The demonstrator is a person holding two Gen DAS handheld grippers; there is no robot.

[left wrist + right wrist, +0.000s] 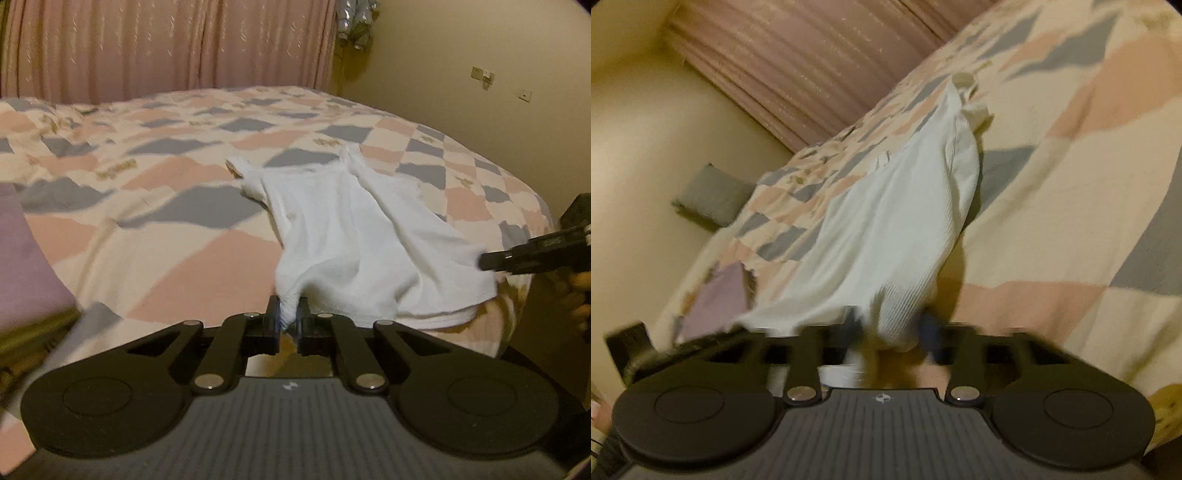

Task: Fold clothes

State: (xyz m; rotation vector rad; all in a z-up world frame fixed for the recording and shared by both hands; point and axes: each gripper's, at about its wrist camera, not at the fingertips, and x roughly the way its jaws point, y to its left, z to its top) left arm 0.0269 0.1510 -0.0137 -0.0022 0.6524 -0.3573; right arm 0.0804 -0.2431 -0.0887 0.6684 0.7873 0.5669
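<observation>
Holding the white garment (354, 229) by its near hem, we have it stretched between both tools, with the far end and its thin straps lying on the checked bed (155, 229). Our left tool (288, 317) is pinched nearly shut on a bunched corner of the hem. Our right tool (892, 332) has cloth between its jaws at the other corner; the wrist view is blurred, but the pads seem to press on the fold. From the left view that tool (491, 260) meets the hem's right edge.

We judge the garment light, soft and ribbed, with no stiffness: it sags between the two grips and will drape wherever it is let go. The hem corners look the best places to hold, as the straps would stretch and twist. We see no basket, box or other container; a lilac cloth (26, 258) lies at the bed's left edge.
</observation>
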